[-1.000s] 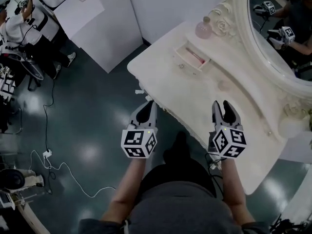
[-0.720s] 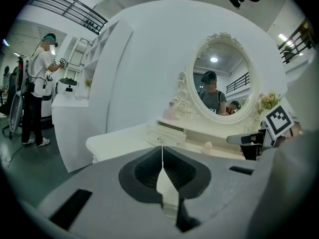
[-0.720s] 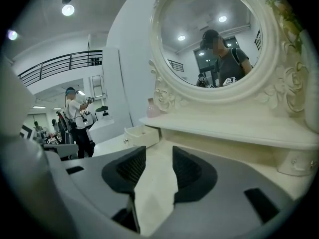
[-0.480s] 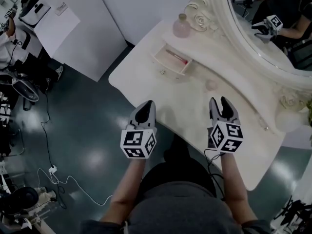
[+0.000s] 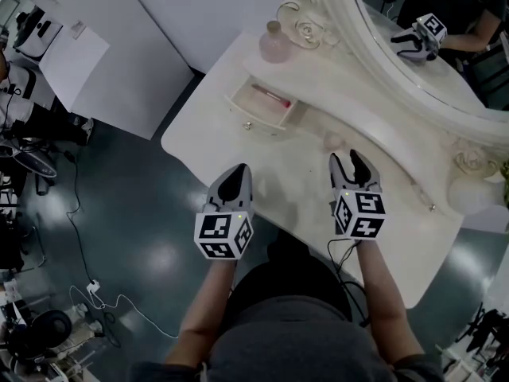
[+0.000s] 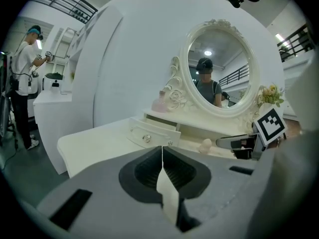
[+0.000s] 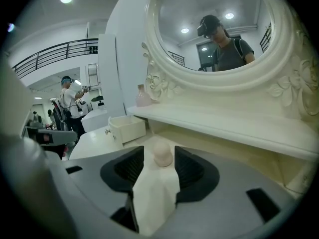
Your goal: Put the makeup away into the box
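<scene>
A small pale pink makeup sponge (image 5: 334,142) stands on the white vanity table (image 5: 207,126), just ahead of my right gripper (image 5: 352,164). In the right gripper view the sponge (image 7: 162,154) sits at the tips of that gripper (image 7: 159,156). Its jaws are opening and do not press on the sponge. The open white drawer box (image 5: 262,107) lies further left with a pink stick (image 5: 269,95) inside. My left gripper (image 5: 238,175) hovers over the table's front edge, shut and empty. From the left gripper (image 6: 162,151) I see the box (image 6: 149,132) and the sponge (image 6: 205,146).
A pink perfume bottle (image 5: 273,44) stands at the back left beside the ornate oval mirror (image 5: 413,62). A raised shelf (image 7: 214,121) runs under the mirror. White partitions (image 5: 159,30) and a person at a bench (image 6: 24,78) are off to the left.
Both grippers have moved forward over the table toward the mirror. The right one has come up to the sponge and its jaws have spread a little wider.
</scene>
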`<control>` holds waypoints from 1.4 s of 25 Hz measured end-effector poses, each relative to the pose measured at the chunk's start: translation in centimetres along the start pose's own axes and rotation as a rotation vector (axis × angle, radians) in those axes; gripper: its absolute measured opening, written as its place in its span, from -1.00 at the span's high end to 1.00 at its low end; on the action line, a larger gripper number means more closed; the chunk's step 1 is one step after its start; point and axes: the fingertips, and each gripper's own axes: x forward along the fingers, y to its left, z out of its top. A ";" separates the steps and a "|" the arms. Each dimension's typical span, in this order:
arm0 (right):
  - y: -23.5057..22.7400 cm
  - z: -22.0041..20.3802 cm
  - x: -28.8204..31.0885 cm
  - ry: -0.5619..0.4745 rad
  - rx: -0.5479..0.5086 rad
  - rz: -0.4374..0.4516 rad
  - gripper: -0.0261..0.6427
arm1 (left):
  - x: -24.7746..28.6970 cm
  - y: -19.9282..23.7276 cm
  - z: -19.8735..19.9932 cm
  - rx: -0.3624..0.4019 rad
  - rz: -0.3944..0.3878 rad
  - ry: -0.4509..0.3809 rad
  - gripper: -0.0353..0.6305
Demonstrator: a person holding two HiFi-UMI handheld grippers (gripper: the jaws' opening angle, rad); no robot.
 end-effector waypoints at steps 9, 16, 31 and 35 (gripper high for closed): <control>-0.9 -0.8 3.0 0.050 -0.035 0.008 0.30 | 1.8 0.1 -0.4 -0.003 0.004 0.033 0.87; -0.8 -1.1 4.5 0.073 -0.053 0.035 0.30 | 2.5 0.6 -0.6 -0.016 0.023 0.047 0.87; -0.3 -1.2 5.5 0.084 -0.116 0.047 0.47 | 1.0 1.5 -0.7 -0.027 0.066 0.046 0.87; 0.3 -0.8 4.9 0.066 -0.108 0.068 0.49 | 0.3 1.6 -0.7 -0.025 0.076 0.040 0.87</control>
